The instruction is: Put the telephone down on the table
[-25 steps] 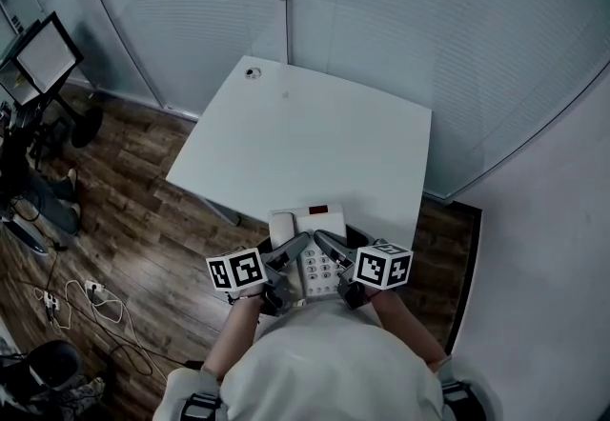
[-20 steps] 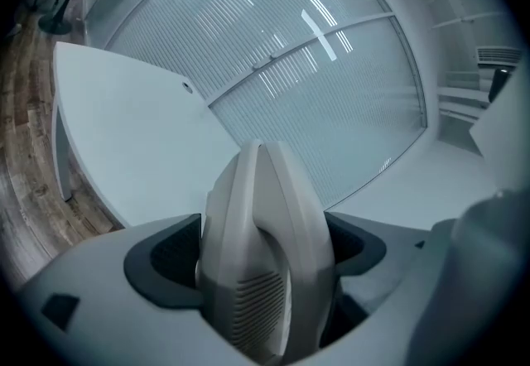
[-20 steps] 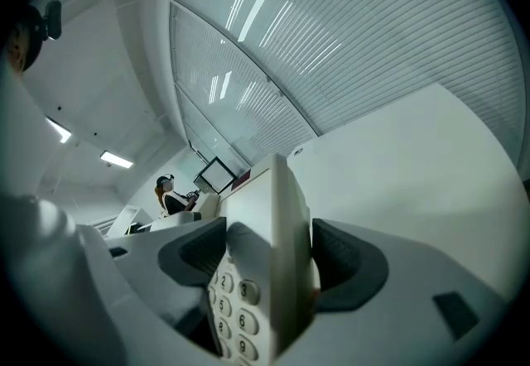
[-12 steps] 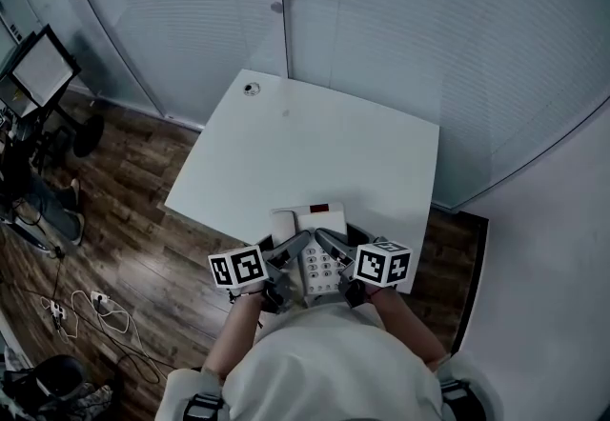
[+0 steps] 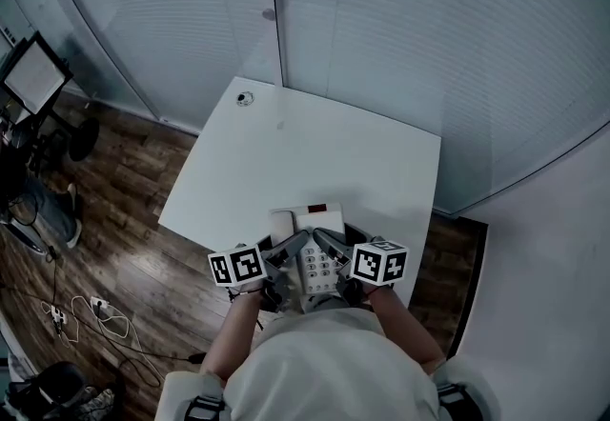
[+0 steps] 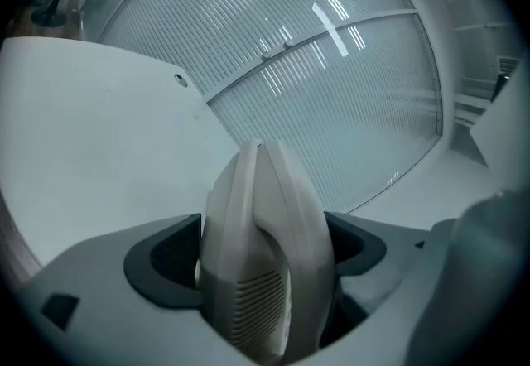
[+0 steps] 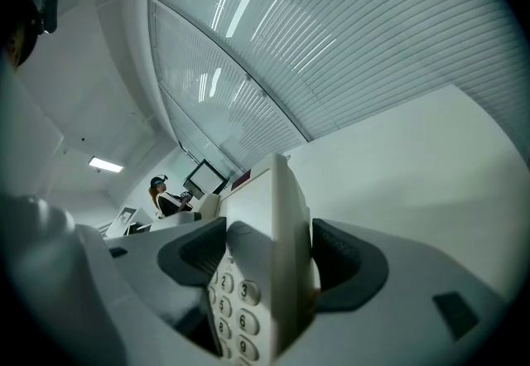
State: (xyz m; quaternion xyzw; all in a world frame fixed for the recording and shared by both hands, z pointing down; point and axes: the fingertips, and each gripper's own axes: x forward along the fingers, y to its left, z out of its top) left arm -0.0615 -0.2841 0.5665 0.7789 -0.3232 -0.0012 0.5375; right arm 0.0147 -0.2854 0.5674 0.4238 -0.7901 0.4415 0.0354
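Note:
A white desk telephone [image 5: 311,246] with a keypad and a small red display hangs between both grippers at the near edge of the white table [image 5: 305,157]. My left gripper [image 5: 282,255] is shut on its left side, where the handset [image 6: 263,257] fills the jaws in the left gripper view. My right gripper [image 5: 334,250] is shut on the right side of the telephone body [image 7: 265,269], with the number keys showing between the pads. Whether the telephone touches the table cannot be told.
A small round grommet [image 5: 245,98] sits at the table's far left corner. Ribbed glass walls [image 5: 400,38] stand behind the table. Wooden floor [image 5: 114,219] with cables, a chair and a monitor stand [image 5: 33,76] lies to the left.
The table has shifted nearer and lower in the head view as I moved forward. Both grippers keep the same hold on the telephone.

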